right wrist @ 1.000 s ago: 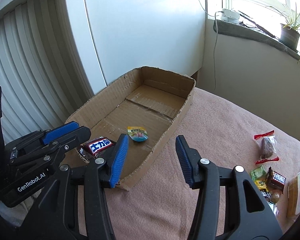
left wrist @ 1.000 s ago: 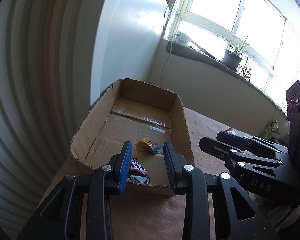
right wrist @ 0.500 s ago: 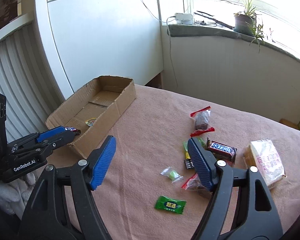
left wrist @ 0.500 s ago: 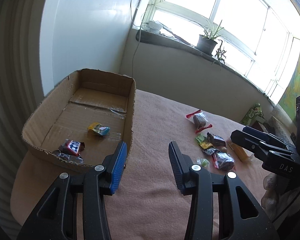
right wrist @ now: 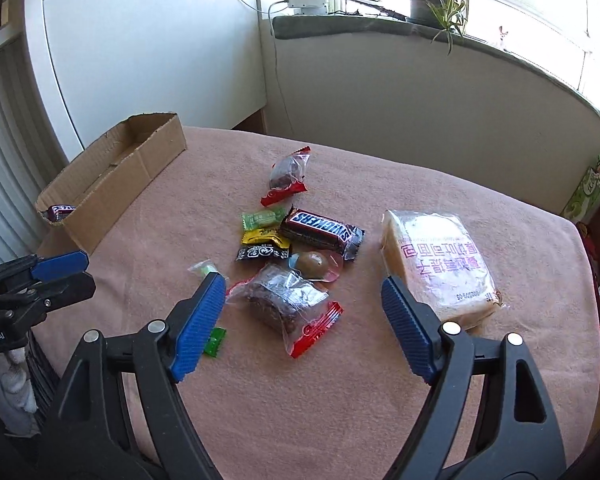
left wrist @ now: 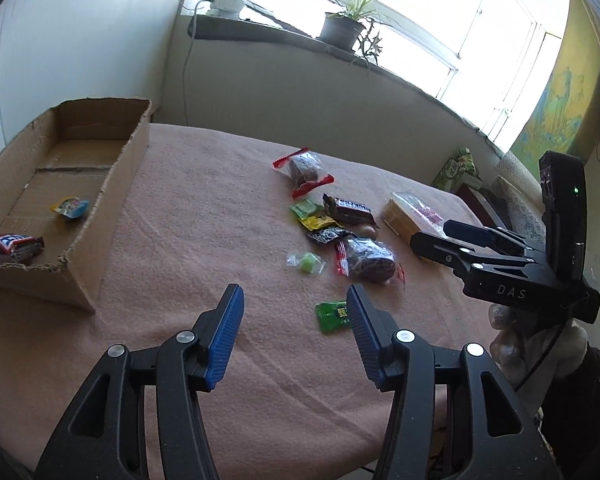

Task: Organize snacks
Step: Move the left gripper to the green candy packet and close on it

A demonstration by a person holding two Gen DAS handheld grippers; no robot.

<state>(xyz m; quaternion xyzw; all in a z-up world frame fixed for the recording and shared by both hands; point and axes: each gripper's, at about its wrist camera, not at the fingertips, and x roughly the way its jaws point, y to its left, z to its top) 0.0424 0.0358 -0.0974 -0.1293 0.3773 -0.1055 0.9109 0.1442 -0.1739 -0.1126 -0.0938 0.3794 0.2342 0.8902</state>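
A shallow cardboard box (left wrist: 112,200) (right wrist: 140,168) sits at the table's left end, holding a dark chocolate bar (left wrist: 14,246) and a small yellow packet (left wrist: 70,206). Loose snacks lie mid-table: a Snickers bar (right wrist: 320,230), two clear bags of dark cake (right wrist: 288,300) (right wrist: 286,174), small green and yellow sweets (right wrist: 262,218) and a flat green packet (left wrist: 334,316). My left gripper (left wrist: 294,330) hovers over the cloth, jaws opening, nothing between them. My right gripper (right wrist: 302,316) hangs over the nearer cake bag, jaws opening wide, pads clear of it.
A wrapped loaf of sliced bread (right wrist: 440,260) lies at the right of the pink cloth-covered table (right wrist: 340,400). A windowsill with a potted plant (right wrist: 428,0) runs behind. A white cabinet (right wrist: 148,48) stands behind the box.
Both grippers have swung right, away from the cardboard box and over to the pile of loose snacks. Both sets of jaws have spread wider.
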